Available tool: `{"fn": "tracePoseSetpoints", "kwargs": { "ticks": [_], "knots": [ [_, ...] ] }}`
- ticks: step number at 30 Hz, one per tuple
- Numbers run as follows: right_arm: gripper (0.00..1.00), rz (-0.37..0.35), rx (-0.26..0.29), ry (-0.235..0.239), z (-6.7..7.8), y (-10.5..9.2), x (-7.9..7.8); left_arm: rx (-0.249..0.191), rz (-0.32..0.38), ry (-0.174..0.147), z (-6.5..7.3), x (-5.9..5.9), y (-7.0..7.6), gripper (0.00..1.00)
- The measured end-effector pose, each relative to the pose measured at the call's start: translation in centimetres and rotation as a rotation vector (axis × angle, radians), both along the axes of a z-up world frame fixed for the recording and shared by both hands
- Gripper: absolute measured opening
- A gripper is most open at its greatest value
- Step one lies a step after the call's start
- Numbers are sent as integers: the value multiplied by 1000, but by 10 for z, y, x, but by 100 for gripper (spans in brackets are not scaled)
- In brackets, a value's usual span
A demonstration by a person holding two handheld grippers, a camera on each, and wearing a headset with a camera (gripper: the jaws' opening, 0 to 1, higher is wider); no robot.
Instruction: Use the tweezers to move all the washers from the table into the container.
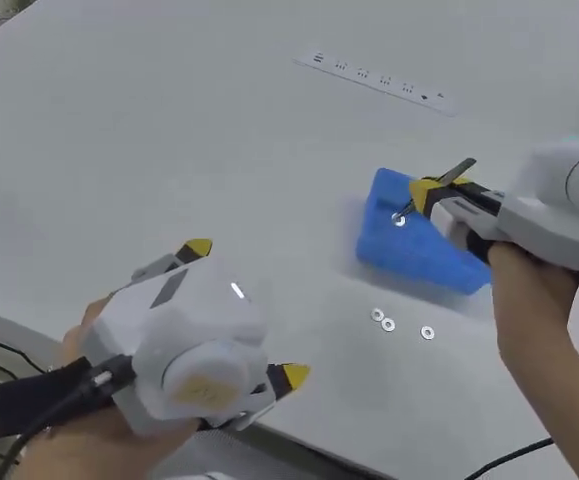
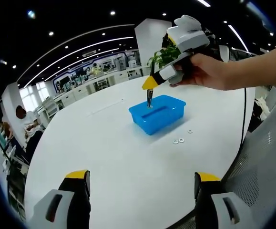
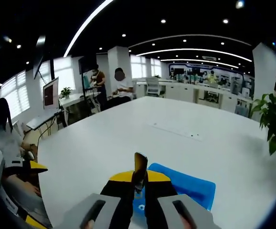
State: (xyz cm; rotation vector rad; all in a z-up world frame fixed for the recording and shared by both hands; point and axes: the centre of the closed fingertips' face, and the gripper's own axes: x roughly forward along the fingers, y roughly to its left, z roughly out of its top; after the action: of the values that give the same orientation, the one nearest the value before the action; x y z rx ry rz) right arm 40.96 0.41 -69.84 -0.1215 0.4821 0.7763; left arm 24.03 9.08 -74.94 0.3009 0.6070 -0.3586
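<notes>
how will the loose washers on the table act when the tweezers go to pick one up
The washers look thin and lie flat on the smooth table, so they probably skid when nudged and give little edge to catch. Small shiny rings, likely stiff and light. Set on edge, one might roll.

Blue container (image 1: 409, 250), white table (image 1: 169, 130), silver washers (image 1: 388, 324)

Blue tub (image 1: 414, 250) upright on table (image 1: 169, 150) – tweezers (image 1: 457, 171) slanted over it, washer (image 1: 399, 220) at tips. Three more washers (image 1: 388, 325) lying flat on table, just beside tub.
</notes>
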Motion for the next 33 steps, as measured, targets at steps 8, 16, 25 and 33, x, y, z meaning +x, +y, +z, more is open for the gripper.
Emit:
{"fn": "tracePoseSetpoints", "kwargs": {
  "ticks": [8,16,25,33],
  "knots": [
    [3,19,-92,30,-40,1,10,5,2,5,-1,-1,1,92],
    [3,19,-166,46,-65,-7,15,9,-2,13,-3,-1,0,92],
    [4,0,-163,45,-72,-12,17,15,-3,16,-3,-1,0,92],
    [5,-19,-161,50,-72,-14,18,11,-12,14,-1,-1,-4,92]
  ]
}}
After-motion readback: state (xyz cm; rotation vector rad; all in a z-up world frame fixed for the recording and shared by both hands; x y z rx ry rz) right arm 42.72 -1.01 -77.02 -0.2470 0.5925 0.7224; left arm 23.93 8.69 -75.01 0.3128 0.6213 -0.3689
